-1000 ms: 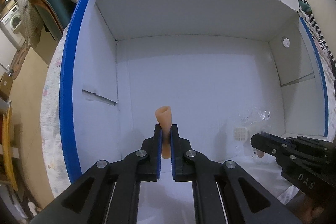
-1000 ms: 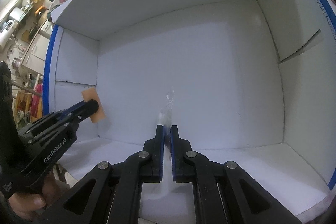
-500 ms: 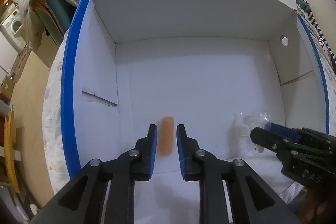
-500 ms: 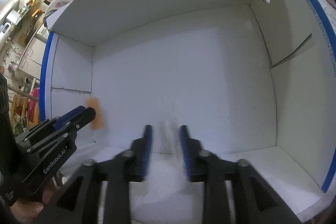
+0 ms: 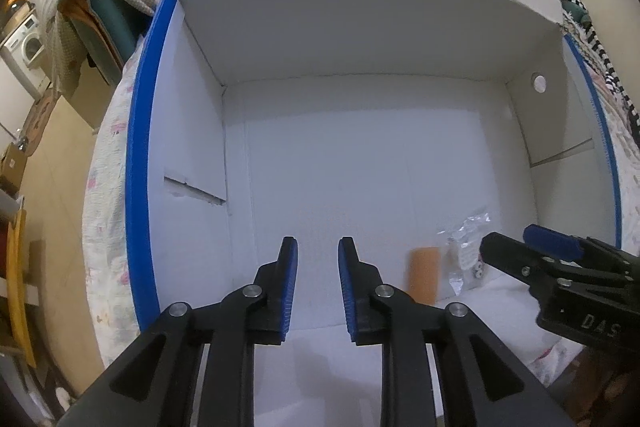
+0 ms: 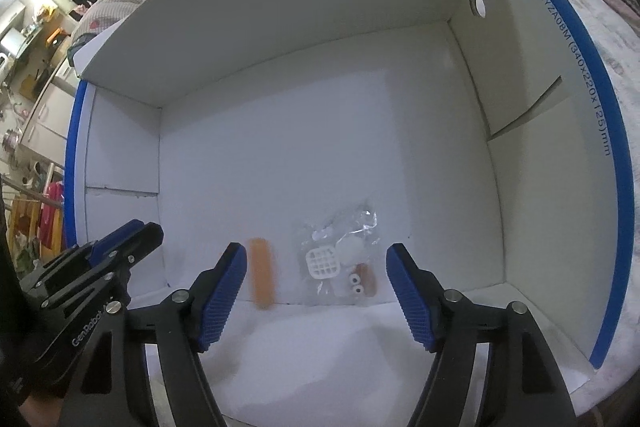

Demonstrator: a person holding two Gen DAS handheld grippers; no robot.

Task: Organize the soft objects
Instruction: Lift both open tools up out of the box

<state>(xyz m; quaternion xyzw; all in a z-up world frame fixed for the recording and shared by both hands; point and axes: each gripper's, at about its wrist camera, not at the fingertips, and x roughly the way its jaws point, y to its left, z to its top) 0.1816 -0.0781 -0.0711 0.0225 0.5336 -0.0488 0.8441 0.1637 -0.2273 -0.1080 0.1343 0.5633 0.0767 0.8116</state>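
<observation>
While both tools (image 5: pixel 314 267) (image 6: pixel 314 291) gape empty, a blurred, seemingly orange sponge (image 6: pixel 262 277) adjoins the bag (image 6: pixel 340 261).

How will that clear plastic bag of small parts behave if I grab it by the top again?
The clear plastic bag looks crinkled and thin, so it will probably flop and sag. The small parts seem loose inside, so they will likely slide to the low end. The glossy film may slip between the pads.

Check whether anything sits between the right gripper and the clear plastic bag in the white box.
Nothing visible blocks it. The right gripper is open, and the clear plastic bag lies on the floor of the white box just ahead, between its fingers. The orange piece lies to the bag's left, apart from it.
</observation>
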